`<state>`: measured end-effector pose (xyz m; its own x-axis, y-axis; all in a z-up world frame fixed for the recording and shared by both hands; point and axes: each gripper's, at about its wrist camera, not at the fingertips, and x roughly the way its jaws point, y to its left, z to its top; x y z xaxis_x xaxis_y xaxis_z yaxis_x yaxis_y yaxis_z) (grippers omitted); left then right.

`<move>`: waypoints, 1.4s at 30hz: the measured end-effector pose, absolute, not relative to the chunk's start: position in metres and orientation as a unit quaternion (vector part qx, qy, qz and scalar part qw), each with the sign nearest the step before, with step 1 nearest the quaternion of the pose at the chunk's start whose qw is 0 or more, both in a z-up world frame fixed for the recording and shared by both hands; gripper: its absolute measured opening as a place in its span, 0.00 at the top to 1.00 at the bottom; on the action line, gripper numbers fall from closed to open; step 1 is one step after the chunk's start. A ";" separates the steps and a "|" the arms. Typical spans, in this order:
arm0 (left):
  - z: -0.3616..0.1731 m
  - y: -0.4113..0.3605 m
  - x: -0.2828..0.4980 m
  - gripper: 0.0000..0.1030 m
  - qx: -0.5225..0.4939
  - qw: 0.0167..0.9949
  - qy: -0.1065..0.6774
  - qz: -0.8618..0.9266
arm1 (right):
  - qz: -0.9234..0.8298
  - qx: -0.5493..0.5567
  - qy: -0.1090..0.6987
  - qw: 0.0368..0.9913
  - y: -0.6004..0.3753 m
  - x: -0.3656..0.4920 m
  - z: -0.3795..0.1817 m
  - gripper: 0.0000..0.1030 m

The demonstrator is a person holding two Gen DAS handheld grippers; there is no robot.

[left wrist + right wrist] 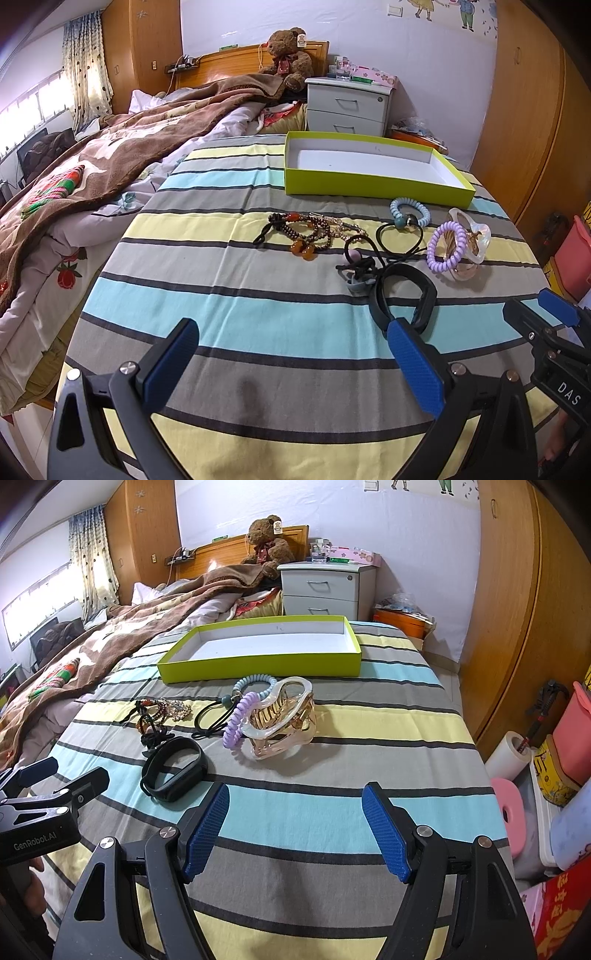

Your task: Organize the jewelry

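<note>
An empty lime-green box (373, 184) (258, 670) with a white inside sits on the striped bedspread beyond a row of jewelry. In that row lie a brown bead bracelet (306, 232) (159, 710), black hair ties (399, 234) (212, 718), a light blue coil tie (410, 210) (253, 681), a purple coil tie (445, 247) (236, 720), a clear amber hair claw (472, 243) (282, 720) and a black wristband (402, 295) (173, 771). My left gripper (291, 339) is open and empty, just short of the wristband. My right gripper (295, 805) is open and empty, before the hair claw.
A rumpled brown blanket (110, 147) lies to the left. A white nightstand (347, 107) and a teddy bear (288, 55) stand at the back. A wooden wardrobe (524, 609) and floor clutter, with pink bins (576, 731), are to the right of the bed.
</note>
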<state>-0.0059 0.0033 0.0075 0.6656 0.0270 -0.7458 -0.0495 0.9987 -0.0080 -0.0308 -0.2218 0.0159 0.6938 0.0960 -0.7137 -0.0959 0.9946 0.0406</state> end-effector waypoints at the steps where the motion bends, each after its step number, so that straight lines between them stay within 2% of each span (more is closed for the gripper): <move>1: 0.007 0.003 -0.006 0.00 -0.014 0.912 0.409 0.022 | 0.052 0.000 0.388 0.920 -0.222 -0.031 0.016 0.28; 15: 0.010 0.016 0.000 0.00 -0.036 0.912 0.408 0.007 | 0.046 0.019 0.386 0.921 -0.232 -0.019 0.020 0.28; 24: 0.008 0.034 0.009 0.00 -0.051 0.906 0.421 0.002 | 0.048 0.082 0.392 0.915 -0.249 0.018 0.027 0.28; 32: 0.007 0.047 0.013 0.00 -0.070 0.898 0.434 -0.011 | 0.049 0.080 0.401 0.911 -0.249 0.049 0.022 0.29; 36: 0.007 0.051 0.015 0.00 -0.076 0.897 0.436 -0.011 | 0.054 0.079 0.412 0.906 -0.246 0.056 0.015 0.37; 39: 0.006 0.052 0.017 0.00 -0.079 0.896 0.437 -0.011 | 0.052 0.078 0.419 0.903 -0.244 0.062 0.010 0.40; 42: 0.005 0.054 0.020 0.00 -0.090 0.893 0.441 -0.011 | 0.052 0.079 0.424 0.901 -0.244 0.065 0.007 0.51</move>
<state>0.0197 0.0544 0.0048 0.6109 -0.0994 -0.7854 -0.0585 0.9837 -0.1700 0.0653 -0.2442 0.0070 0.6355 0.1613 -0.7550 -0.0270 0.9820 0.1870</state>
